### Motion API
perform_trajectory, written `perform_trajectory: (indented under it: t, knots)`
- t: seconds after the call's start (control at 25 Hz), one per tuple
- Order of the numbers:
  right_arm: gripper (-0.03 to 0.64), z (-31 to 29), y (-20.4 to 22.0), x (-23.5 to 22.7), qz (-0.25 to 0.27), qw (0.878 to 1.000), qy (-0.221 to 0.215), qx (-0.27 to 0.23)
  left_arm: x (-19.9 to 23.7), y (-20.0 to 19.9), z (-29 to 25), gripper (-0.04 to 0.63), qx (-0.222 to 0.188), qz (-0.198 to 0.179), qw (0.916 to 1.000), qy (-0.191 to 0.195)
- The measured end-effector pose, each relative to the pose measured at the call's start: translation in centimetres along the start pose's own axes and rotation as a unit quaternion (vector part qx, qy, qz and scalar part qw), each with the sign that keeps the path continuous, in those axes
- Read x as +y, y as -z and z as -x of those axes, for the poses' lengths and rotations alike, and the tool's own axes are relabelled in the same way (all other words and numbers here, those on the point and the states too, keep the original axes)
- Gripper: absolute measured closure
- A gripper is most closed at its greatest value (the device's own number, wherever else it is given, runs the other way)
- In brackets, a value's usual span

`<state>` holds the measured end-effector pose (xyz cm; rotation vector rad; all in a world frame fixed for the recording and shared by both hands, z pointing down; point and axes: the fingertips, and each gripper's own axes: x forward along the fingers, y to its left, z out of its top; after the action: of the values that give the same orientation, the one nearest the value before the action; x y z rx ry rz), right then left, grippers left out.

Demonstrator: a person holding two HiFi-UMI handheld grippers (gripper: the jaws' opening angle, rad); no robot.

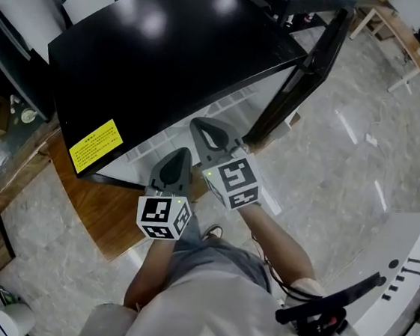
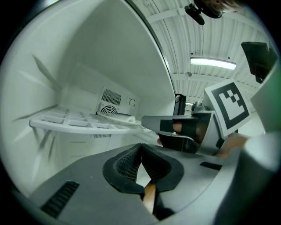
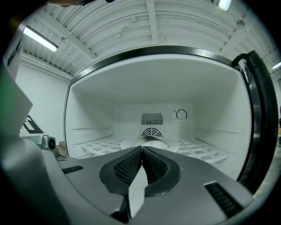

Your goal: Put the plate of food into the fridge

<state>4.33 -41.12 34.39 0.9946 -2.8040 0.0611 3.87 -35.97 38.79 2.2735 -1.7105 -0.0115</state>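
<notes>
Two claws stood at the mouth of one open fridge (image 1: pixel 171 46), both closed and both empty. The right claw (image 3: pixel 142 148) had its jaws pressed tip to tip with nothing between them. Its view alone looked straight into the white interior, where the single plate (image 3: pixel 151 143) lay on the one shelf (image 3: pixel 206 151), just beyond the jaw tips and clear of them. What lay on the plate was too small to tell. Behind the plate, on the back wall, that view showed one vent (image 3: pixel 152 118) and, to its right, one dial (image 3: pixel 181 114).

The left claw (image 2: pixel 141 145) was likewise shut on nothing. Its view took the interior at a slant, with the shelf ahead and to the left of its tips and the right claw close on its right side.

Only the head view showed the outside. The fridge's black top bore one yellow label (image 1: pixel 96 145), and the door (image 1: pixel 303 76) was swung wide beyond the right claw. A wooden board (image 1: pixel 93 203) lay under the fridge. One marker cube (image 1: pixel 163 217) sat on the rear of each claw, two in all. From above, the plate was hidden under the fridge's top.
</notes>
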Motion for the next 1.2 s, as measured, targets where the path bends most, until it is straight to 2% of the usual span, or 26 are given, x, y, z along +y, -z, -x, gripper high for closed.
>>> perform_trajectory:
  t: [0.32, 0.56, 0.84, 1.2]
  knots:
    - [0.597, -0.7, 0.1, 0.4, -0.003, 1.000, -0.002, -0.004, 0.9, -0.2, -0.3, 0.577, -0.006, 0.008, 0.9999, 0.000]
    - [0.598, 1.1, 1.7, 0.8, -0.016, 1.000, 0.023, 0.008, 0.6, -0.7, 0.4, 0.577, -0.024, -0.008, 0.9996, -0.010]
    - [0.598, 6.9, 3.6, 1.6, -0.060, 0.998, 0.017, 0.000, -3.6, 0.8, 1.8, 0.577, -0.018, -0.016, 0.9996, -0.016]
    - [0.598, 12.9, 4.6, 4.2, -0.058, 0.998, 0.023, 0.006, -7.8, 2.1, 5.3, 0.577, -0.021, -0.029, 0.9993, -0.012]
